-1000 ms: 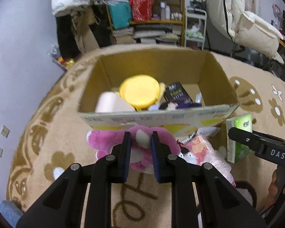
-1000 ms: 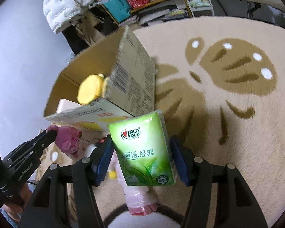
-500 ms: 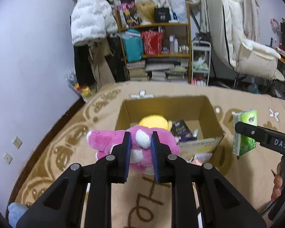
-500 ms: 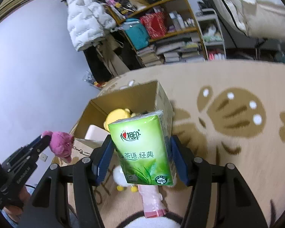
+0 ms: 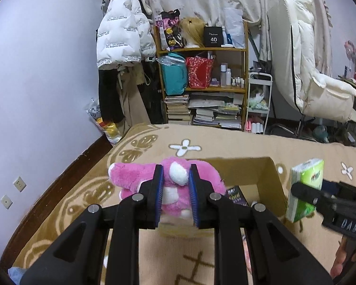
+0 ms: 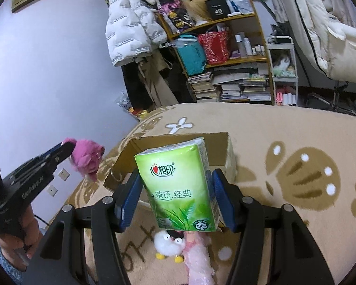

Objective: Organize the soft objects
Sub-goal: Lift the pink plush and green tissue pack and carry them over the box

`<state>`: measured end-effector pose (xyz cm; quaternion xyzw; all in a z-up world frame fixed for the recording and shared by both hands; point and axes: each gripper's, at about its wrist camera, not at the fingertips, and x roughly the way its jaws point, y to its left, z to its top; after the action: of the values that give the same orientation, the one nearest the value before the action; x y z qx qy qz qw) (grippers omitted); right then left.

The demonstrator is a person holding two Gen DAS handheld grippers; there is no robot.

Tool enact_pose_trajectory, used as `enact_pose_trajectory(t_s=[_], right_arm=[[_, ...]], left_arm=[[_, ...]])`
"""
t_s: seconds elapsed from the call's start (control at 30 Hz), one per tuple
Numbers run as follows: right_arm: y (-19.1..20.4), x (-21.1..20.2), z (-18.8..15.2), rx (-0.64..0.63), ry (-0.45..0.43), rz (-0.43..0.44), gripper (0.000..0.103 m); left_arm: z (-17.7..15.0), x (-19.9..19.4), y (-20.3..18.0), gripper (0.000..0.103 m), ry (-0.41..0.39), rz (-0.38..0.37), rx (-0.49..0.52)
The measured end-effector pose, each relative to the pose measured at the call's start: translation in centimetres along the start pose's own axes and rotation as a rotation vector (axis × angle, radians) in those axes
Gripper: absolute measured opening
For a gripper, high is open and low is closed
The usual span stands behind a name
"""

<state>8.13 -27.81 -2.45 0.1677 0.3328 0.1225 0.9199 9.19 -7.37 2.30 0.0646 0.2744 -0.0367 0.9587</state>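
Left claw (image 5: 175, 185): nearly shut, its blue pads pinching the fluffy pink plush toy with white patches (image 5: 178, 182) by its middle; the toy is squashed between them and hangs clear of the rug, up in the air over the near-left corner of the open brown cardboard box (image 5: 270, 178).
Right claw (image 6: 175, 197): about half open but clamped on the green plastic-wrapped pack of tissues (image 6: 180, 190), one pad on each narrow side; the pack stands upright, in the air on the near side of the box, with the box mouth just behind it.
Box contents: mostly hidden behind the two held things. From the left wrist view a dark printed packet (image 5: 235, 196) shows inside, near the right wall. What else lies in there I cannot tell.
Still outside the box: a small white fluffy toy with yellow feet (image 6: 168, 243) and a pink crinkly soft bundle (image 6: 198, 258), touching each other on the beige patterned rug (image 6: 284, 137), on the near side of the box, under the tissue pack.
Done so far: both picked items are lifted and poised by the box; neither is in it yet.
Left to do, as I judge it: carry the plush toy and the tissue pack over the opening and release them, then fetch the two soft items off the rug.
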Motion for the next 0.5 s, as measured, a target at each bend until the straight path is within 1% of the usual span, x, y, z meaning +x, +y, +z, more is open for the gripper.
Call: enact_pose_trajectory(t_s=[0.13, 0.33, 0.5], right_arm=[[0.6, 1.7, 0.3, -0.027, 0.013, 0.006, 0.063], [0.7, 4.2, 0.6, -0.046, 0.04, -0.003, 0.063], [0.6, 5.6, 0.6, -0.063, 0.045, -0.024, 0.063]], left_arm=[[0.5, 1.5, 0.0, 0.02, 0.006, 0.001, 0.005], [-0.2, 3.9, 0.1, 0.02, 0.055, -0.009, 0.004], [-1.0, 5.7, -0.1, 0.02, 0.093, -0.036, 0.011]])
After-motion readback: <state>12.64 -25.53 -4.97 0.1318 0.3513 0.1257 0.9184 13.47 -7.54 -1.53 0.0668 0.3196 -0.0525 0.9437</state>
